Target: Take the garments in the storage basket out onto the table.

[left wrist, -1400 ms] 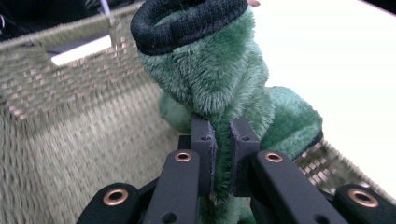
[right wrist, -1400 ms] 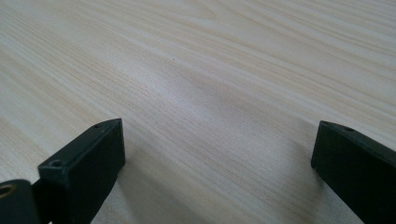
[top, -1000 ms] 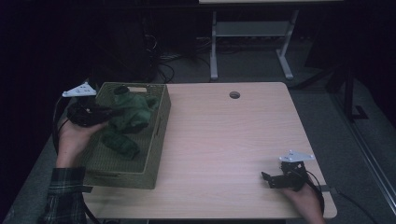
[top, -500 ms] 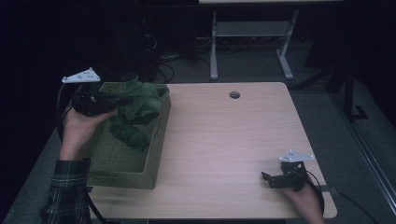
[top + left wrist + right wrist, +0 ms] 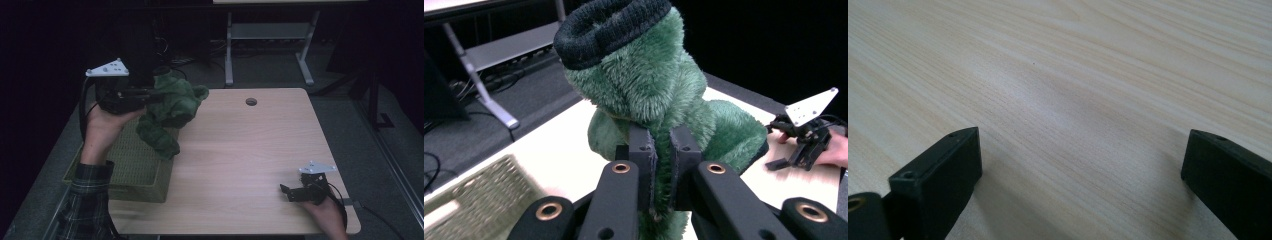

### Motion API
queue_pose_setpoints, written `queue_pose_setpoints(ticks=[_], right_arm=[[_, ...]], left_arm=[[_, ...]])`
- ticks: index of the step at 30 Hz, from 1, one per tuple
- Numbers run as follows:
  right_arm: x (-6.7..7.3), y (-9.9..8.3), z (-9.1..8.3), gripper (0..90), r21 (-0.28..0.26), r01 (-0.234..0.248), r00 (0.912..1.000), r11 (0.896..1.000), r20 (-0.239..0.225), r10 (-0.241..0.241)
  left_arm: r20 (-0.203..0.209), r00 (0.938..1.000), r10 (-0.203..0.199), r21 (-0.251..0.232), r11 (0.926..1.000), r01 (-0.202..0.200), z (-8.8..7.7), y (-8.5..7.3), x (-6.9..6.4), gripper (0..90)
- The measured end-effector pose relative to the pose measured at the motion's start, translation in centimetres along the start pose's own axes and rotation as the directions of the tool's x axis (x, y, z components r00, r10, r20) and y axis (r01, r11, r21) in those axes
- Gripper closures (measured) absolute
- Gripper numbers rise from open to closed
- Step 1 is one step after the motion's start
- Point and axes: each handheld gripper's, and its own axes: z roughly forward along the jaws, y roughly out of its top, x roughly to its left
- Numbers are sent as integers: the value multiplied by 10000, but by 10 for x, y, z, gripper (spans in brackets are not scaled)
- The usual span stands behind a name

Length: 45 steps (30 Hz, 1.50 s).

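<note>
Green plush toy [image 5: 172, 107] pinched in the left hand-held gripper [image 5: 150, 96] and lifted clear of the basket [image 5: 125, 170], over its edge by the table [image 5: 250, 150], not yet set down; right hand-held gripper [image 5: 286, 190] spread, resting idle.

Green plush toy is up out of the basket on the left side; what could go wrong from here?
The left hand-held gripper pinches only a narrow fold of the green plush toy, so the soft fur could slip free. The toy's lower end hangs close above the basket rim and might catch on it. The right hand-held gripper rests open on the table, too far off to help quickly.
</note>
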Motion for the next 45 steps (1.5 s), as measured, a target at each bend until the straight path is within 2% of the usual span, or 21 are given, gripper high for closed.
queue_pose_setpoints(ticks=[10, 16, 21, 26, 32, 36, 39, 45], right_arm=[[0, 0, 0, 27, -7, 15, 10000, 10000, 3, -15], [0, 0, 0, 27, -4, 13, 10000, 10000, 3, -13], [0, 0, 0, 27, 1, 15, 10000, 10000, -2, -15], [0, 0, 0, 27, -5, 5, 10000, 10000, -3, -5], [0, 0, 0, 27, -8, 1, 10000, 10000, 2, -1], [0, 0, 0, 27, -4, 9, 10000, 10000, 2, -9], [0, 0, 0, 27, 2, 13, 10000, 10000, 4, -13], [0, 0, 0, 27, 2, 13, 10000, 10000, 3, -13]], left_arm=[[506, 9983, 296, 143, 9994, -304, 42, 12, -32, 834], [915, 9949, 434, 198, 9988, -454, 70, 18, -56, 834], [1242, 9911, 474, 308, 9982, -516, 95, 16, -74, 834], [1432, 9891, 347, 544, 9976, -429, 121, 4, -89, 834], [1882, 9821, 34, 821, 9964, -192, 154, -15, -104, 834], [2016, 9795, -15, 910, 9957, -172, 172, -23, -111, 834], [2076, 9778, -268, 920, 9957, 77, 188, -29, -116, 834], [2217, 9736, -541, 1170, 9927, 285, 223, -46, -124, 834]])
